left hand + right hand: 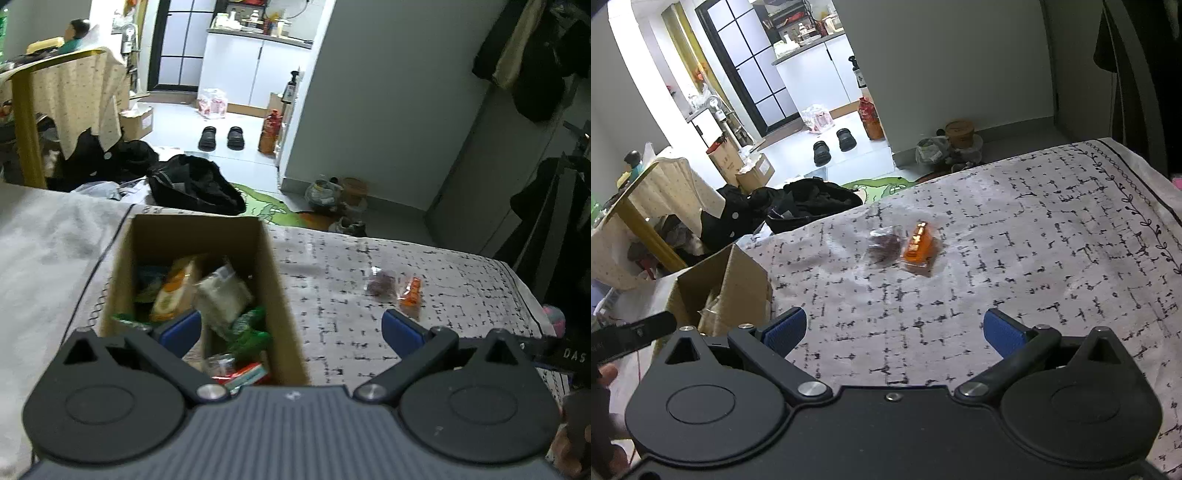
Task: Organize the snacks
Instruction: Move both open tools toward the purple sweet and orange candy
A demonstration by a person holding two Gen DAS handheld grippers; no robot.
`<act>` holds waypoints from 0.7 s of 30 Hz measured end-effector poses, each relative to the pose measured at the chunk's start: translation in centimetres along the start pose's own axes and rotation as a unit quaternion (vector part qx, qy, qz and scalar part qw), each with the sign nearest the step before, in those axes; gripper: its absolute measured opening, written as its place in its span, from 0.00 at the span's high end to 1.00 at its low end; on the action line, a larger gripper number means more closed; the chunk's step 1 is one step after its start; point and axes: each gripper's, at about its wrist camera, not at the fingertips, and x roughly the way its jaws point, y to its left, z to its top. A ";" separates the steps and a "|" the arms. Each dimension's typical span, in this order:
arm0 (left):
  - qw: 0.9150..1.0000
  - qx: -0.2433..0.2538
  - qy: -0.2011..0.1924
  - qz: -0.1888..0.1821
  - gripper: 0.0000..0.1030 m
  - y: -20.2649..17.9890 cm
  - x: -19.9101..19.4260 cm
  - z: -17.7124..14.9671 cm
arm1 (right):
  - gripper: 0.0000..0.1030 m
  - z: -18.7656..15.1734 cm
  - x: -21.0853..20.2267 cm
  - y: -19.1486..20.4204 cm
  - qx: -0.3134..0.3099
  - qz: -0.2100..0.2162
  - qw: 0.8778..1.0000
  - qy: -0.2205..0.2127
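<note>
Bare cloth [997,258] around two packets [905,247]

My view: bed [1015,240] w/ white cover, black dash-and-grid print, vine border along right edge. On it, left side: open cardboard box [280,295], snack packets inside. Well apart to its right, mid-cover: two small packets side by side, one orange [918,249], one clear w/ dark contents [884,243], just about touching. Plain pale cloth [48,236] left of box.
</note>
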 end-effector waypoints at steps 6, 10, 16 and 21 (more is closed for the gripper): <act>1.000 0.016 0.005 -0.007 0.00 -1.9 1.1 0.1 | 0.00 0.2 -0.1 -1.3 0.009 -0.001 1.000 -0.005; 1.000 0.024 0.013 -0.010 0.00 -3.0 1.9 0.5 | 0.00 0.4 0.2 -2.0 0.014 -0.001 1.000 -0.008; 0.999 0.040 0.024 -0.014 0.00 -4.7 3.8 1.1 | 0.00 1.2 1.3 -2.8 0.019 0.001 1.000 -0.011; 0.998 0.046 0.034 -0.025 0.00 -5.7 6.2 1.5 | 0.00 1.9 2.4 -3.4 0.039 0.011 0.999 -0.018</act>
